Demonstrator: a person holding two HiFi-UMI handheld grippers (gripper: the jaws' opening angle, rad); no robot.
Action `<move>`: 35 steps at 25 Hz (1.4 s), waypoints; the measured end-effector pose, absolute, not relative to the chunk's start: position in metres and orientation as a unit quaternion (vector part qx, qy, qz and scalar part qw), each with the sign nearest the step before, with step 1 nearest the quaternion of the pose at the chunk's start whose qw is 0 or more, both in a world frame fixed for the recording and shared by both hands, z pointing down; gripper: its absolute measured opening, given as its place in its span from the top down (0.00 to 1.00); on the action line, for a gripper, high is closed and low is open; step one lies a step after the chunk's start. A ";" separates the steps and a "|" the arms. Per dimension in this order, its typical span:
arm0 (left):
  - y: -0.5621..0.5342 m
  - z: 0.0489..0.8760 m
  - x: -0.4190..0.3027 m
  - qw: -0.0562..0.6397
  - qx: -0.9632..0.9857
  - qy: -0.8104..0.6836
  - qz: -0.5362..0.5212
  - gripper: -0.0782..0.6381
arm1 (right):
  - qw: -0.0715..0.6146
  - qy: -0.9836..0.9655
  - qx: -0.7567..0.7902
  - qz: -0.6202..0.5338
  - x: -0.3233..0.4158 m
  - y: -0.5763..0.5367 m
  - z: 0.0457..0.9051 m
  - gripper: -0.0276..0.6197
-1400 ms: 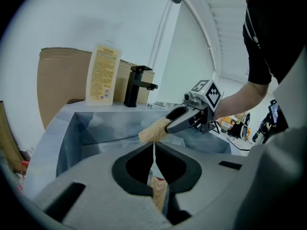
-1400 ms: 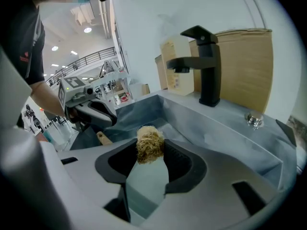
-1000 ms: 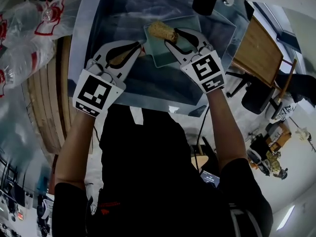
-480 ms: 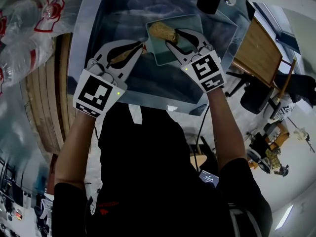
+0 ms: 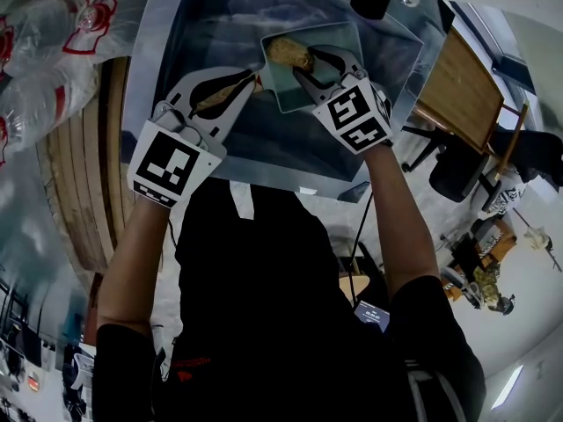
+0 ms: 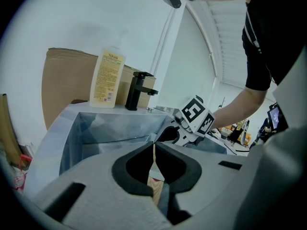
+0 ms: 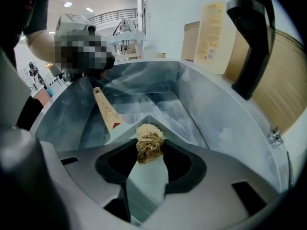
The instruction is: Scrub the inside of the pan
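Note:
A square grey pan (image 5: 327, 77) with a wooden handle (image 5: 220, 98) lies in the steel sink (image 5: 176, 51). My left gripper (image 5: 246, 84) is shut on that handle, which shows as a thin wood strip (image 6: 154, 188) between its pads in the left gripper view. My right gripper (image 5: 306, 62) is shut on a tan fibrous scrubber (image 5: 289, 53), held against the pan's far left corner. In the right gripper view the scrubber (image 7: 149, 143) sticks out past the fingertips over the pan's floor (image 7: 146, 178), with the handle (image 7: 107, 109) running off to the left.
A black faucet (image 7: 252, 42) and a yellow soap bottle (image 7: 217, 30) stand on the sink's back ledge. A wooden counter (image 5: 84, 174) with plastic-wrapped items (image 5: 44, 51) lies left of the sink. Chairs and a desk (image 5: 462, 95) stand to the right.
The right gripper has slid a little left and farther into the pan with the scrubber. The left gripper keeps hold of the handle, almost still.

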State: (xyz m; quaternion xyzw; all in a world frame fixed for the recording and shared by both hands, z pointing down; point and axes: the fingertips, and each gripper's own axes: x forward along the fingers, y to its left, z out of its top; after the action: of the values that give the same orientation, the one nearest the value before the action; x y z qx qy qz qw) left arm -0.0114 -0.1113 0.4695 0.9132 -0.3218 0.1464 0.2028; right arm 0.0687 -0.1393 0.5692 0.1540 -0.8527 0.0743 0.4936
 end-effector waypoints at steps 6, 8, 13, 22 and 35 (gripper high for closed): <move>-0.109 0.462 -0.008 0.195 0.916 -0.320 0.143 0.85 | 0.501 -0.850 0.143 0.078 0.075 -0.122 0.568 0.69; -0.108 0.461 -0.006 0.194 0.917 -0.319 0.142 0.85 | 0.500 -0.850 0.142 0.083 0.078 -0.117 0.568 0.69; -0.102 0.457 -0.002 0.190 0.918 -0.319 0.139 0.85 | 0.506 -0.848 0.135 0.088 0.085 -0.102 0.568 0.69; -0.099 0.449 0.004 0.184 0.920 -0.320 0.132 0.85 | 0.526 -0.838 0.110 0.089 0.095 -0.080 0.568 0.69; -0.115 0.446 0.003 0.184 0.920 -0.322 0.130 0.85 | 0.517 -0.838 0.146 0.098 0.107 -0.115 0.557 0.69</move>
State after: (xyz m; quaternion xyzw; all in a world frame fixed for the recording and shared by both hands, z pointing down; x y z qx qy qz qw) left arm 0.0028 -0.1153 0.4460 0.9195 -0.3217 0.1304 0.1843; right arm 0.1067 -0.1153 0.5570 0.1461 -0.8380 0.0982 0.5165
